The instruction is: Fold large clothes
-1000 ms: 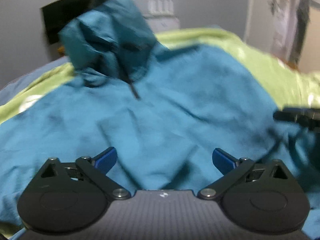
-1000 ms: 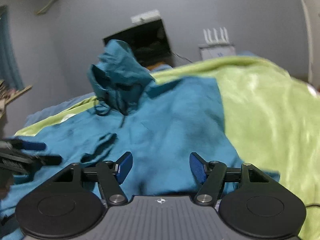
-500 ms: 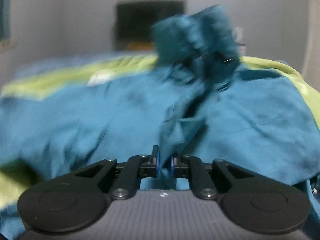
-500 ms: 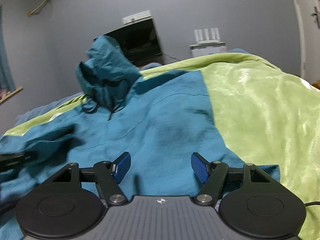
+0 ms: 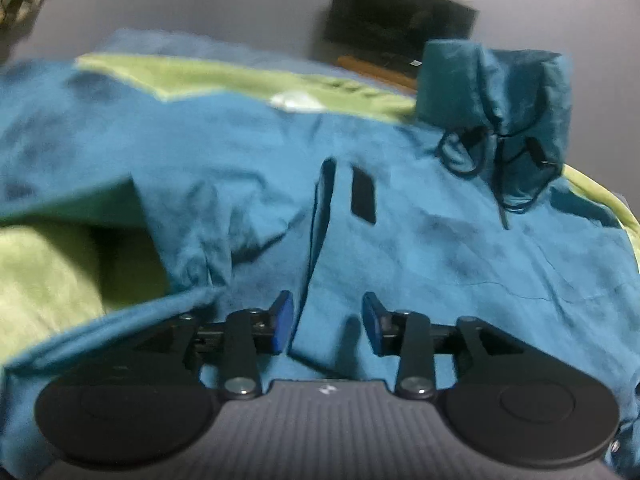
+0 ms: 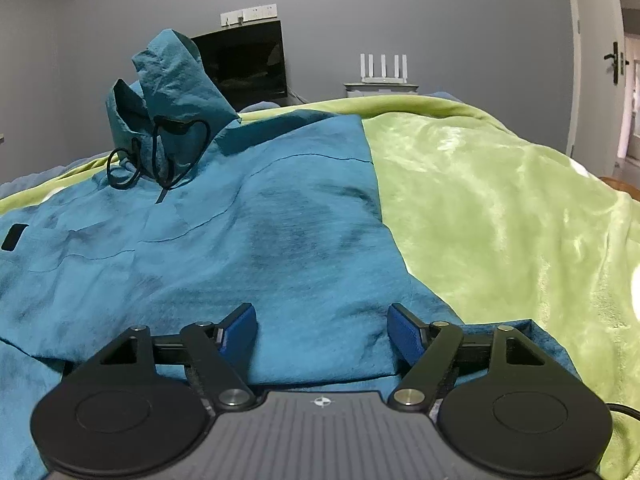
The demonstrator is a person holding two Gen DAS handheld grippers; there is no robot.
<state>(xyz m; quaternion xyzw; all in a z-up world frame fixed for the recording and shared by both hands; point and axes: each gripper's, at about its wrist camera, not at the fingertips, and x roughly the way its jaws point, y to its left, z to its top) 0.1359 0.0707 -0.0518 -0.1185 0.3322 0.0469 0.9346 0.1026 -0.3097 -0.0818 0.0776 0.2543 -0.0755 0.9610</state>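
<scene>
A large teal hooded jacket [image 5: 420, 248] lies spread on a green blanket [image 5: 48, 272]; it also shows in the right wrist view [image 6: 260, 240]. Its hood [image 6: 172, 92] stands up at the far end with black drawstrings hanging. A folded sleeve edge with a black patch [image 5: 363, 196] lies across the body. My left gripper [image 5: 327, 326] is open, its blue pads either side of that fold edge, holding nothing. My right gripper [image 6: 323, 332] is open and empty just above the jacket's near hem.
The green blanket [image 6: 500, 208] covers the bed to the right of the jacket. A dark screen [image 6: 248, 64] and a white router [image 6: 383, 70] stand at the grey back wall. A door [image 6: 616, 72] is at the far right.
My left gripper was shut on jacket fabric half a second ago and is now open; the fold lies on the jacket body. My right gripper stayed open and moved slightly closer to the hem.
</scene>
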